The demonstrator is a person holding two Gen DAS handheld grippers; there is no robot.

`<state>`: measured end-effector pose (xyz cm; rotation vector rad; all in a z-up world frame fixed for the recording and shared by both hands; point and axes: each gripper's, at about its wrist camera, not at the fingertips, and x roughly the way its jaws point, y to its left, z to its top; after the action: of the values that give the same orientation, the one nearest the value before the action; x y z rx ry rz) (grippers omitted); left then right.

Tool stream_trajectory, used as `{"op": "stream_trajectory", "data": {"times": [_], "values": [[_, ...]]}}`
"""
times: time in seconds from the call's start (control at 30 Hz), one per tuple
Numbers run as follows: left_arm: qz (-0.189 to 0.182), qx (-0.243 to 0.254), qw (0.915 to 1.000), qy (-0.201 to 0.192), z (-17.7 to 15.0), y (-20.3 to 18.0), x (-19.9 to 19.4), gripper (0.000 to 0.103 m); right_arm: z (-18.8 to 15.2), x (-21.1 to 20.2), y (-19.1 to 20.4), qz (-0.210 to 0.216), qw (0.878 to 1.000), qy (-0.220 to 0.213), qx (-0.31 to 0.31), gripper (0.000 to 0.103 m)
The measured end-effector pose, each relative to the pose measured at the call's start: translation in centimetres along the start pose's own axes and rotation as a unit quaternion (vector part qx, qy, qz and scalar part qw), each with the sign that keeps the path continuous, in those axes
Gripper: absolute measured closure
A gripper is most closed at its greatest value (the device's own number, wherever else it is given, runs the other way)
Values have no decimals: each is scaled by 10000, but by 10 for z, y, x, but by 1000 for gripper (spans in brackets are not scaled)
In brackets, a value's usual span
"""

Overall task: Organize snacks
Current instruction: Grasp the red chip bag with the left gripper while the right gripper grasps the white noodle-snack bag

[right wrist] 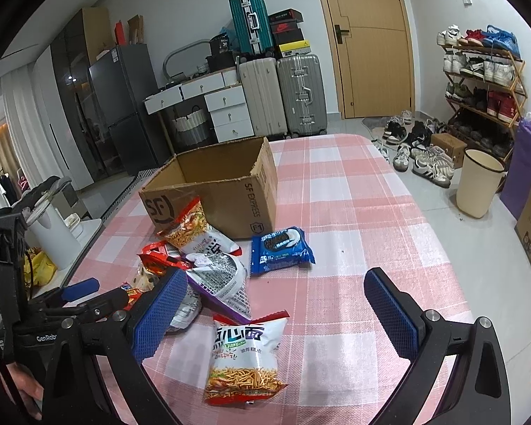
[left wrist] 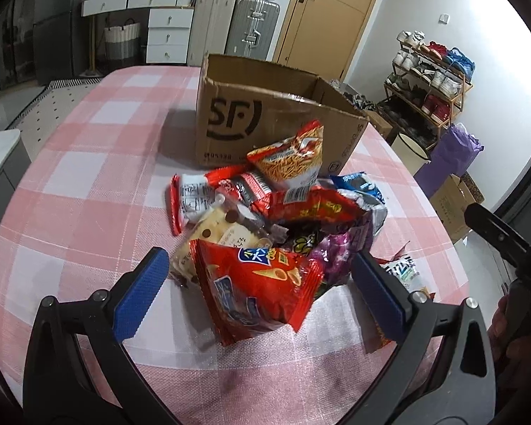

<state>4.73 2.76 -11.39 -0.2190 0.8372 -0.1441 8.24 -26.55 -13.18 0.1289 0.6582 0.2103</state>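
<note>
A pile of snack packets lies on the pink checked tablecloth (left wrist: 70, 177) in front of an open SF cardboard box (left wrist: 265, 120), which also shows in the right wrist view (right wrist: 223, 184). My left gripper (left wrist: 260, 283) is open, its blue pads on either side of a red cone-snack bag (left wrist: 262, 290) at the pile's near edge. My right gripper (right wrist: 276, 311) is open above a white noodle-snack bag (right wrist: 246, 357). A blue cookie pack (right wrist: 281, 249) lies beside the box. An orange noodle-snack bag (left wrist: 290, 157) leans on the box.
Beyond the table stand suitcases (right wrist: 283, 95), white drawers (right wrist: 226, 109), a dark fridge (right wrist: 124, 106) and a wooden door (right wrist: 368, 35). A shoe rack (right wrist: 485, 85), loose shoes and a cream bin (right wrist: 478, 184) are on the floor to the right.
</note>
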Motion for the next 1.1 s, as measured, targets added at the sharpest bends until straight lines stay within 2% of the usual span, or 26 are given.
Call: {"op": "stream_trajectory", "data": {"times": [0.33,0.43,0.53,0.57,0.67,0.7,0.83,1.1], "values": [[-348,-380,9984,230,-2,18,27,1,-3,12,-4,-3,9999,101,41,1],[-385,-400,9982,238,-2,20,32,4,-4,12,-4,-3,9999,101,43,1],[-535,-438,9973,230,0,22,38,11,-4,13,-4,-12,9999,110,34,1],[-588,-468,9969,219,1,24,41,18,-4,13,-4,-12,9999,112,38,1],[-781,-613,9949,173,-1,36,44,25,-5,12,-6,-12,9999,126,59,1],[-791,-639,9947,163,-1,37,46,31,-5,12,-6,-19,9999,125,62,1],[-872,-554,9945,161,5,38,53,42,-4,11,-6,-28,9999,109,68,1],[-919,-404,9948,157,10,33,57,47,-4,9,-4,-23,9999,117,36,1]]}}
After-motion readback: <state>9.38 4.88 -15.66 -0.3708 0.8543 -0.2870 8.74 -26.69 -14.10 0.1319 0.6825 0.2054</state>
